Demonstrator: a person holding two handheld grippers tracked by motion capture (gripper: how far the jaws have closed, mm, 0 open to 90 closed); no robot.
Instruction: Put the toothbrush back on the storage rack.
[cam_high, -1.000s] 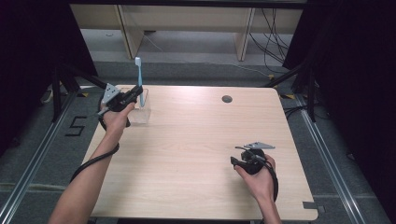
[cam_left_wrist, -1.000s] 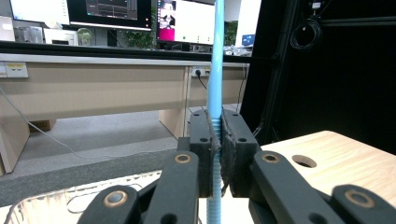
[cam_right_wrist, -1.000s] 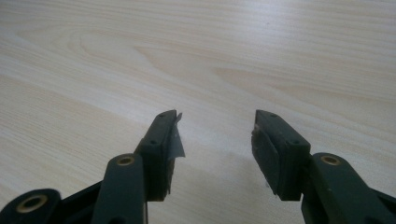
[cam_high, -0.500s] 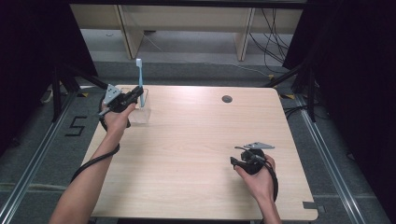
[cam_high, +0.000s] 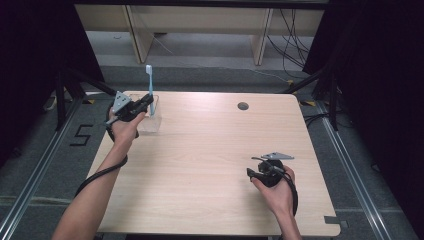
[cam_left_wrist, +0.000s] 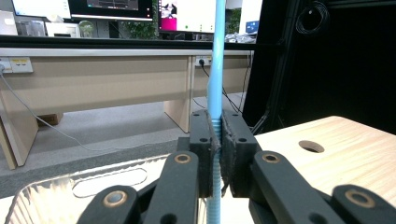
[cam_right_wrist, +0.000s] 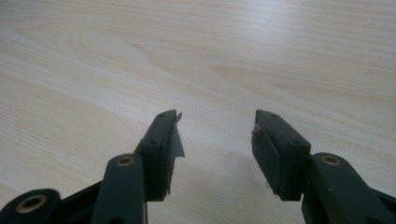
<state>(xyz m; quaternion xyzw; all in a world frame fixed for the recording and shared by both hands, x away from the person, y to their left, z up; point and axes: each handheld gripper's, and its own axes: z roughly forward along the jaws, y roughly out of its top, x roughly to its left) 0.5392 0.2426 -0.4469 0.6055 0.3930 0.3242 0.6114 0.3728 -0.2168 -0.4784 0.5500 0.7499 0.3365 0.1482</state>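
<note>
A light blue toothbrush (cam_high: 148, 82) stands upright at the table's far left corner, over a clear plastic container (cam_high: 148, 120). My left gripper (cam_high: 147, 101) is shut on its handle. In the left gripper view the toothbrush (cam_left_wrist: 216, 70) rises straight up between the closed jaws, and the clear container (cam_left_wrist: 60, 196) lies just below them. My right gripper (cam_high: 252, 173) rests low over the near right part of the table, open, with bare wood between its jaws (cam_right_wrist: 215, 135).
The wooden table (cam_high: 210, 150) has a round cable hole (cam_high: 243, 106) near its far edge. Desk legs and cables stand on the floor beyond the table. Dark curtains hang on both sides.
</note>
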